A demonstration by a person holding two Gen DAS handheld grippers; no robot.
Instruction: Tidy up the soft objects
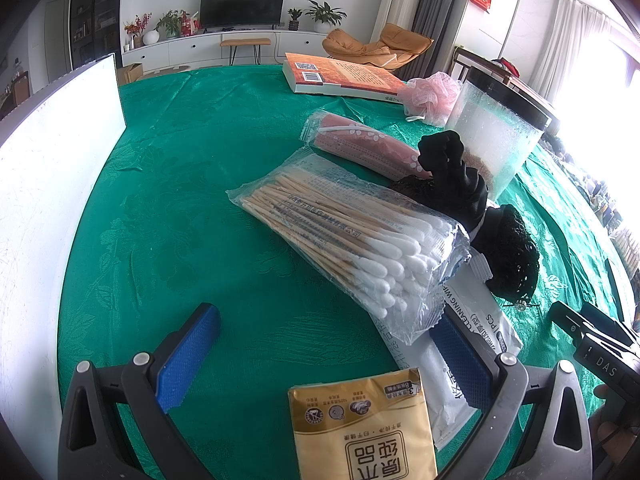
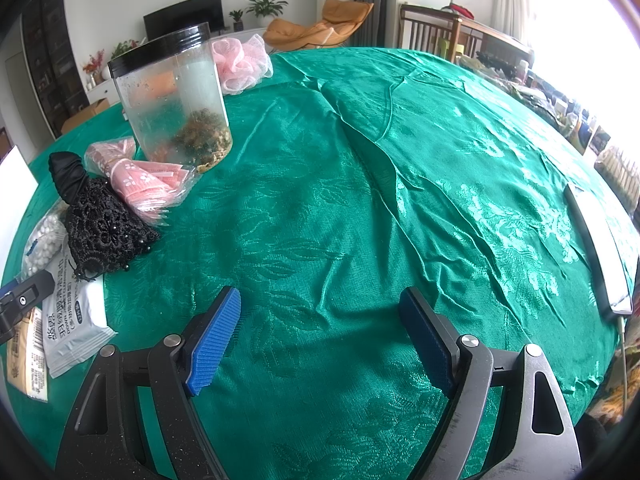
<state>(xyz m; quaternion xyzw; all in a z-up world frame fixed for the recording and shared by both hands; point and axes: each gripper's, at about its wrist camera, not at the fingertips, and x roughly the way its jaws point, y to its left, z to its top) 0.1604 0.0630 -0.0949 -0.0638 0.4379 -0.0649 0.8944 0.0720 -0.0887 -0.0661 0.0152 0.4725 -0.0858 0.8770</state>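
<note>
My left gripper point(image 1: 326, 346) is open low over the green tablecloth point(image 1: 180, 220). A yellow tissue pack point(image 1: 362, 428) lies between its fingers, near the camera. Ahead lie a bag of cotton swabs point(image 1: 344, 236), a white wipes packet point(image 1: 472, 332), a black lace hair net point(image 1: 508, 256), a pink mask pack point(image 1: 360, 144) and a pink bath pouf point(image 1: 432, 96). My right gripper point(image 2: 320, 336) is open and empty over bare cloth. At its left I see the hair net point(image 2: 104, 228), mask pack point(image 2: 140, 184), wipes packet point(image 2: 72, 312) and pouf point(image 2: 240, 60).
A clear jar with a black lid point(image 1: 496, 128) stands behind the hair net; it also shows in the right wrist view point(image 2: 172, 96). An orange book point(image 1: 340, 76) lies at the back. A white box wall point(image 1: 52, 184) stands at the left. A white flat device point(image 2: 600, 256) lies at the right.
</note>
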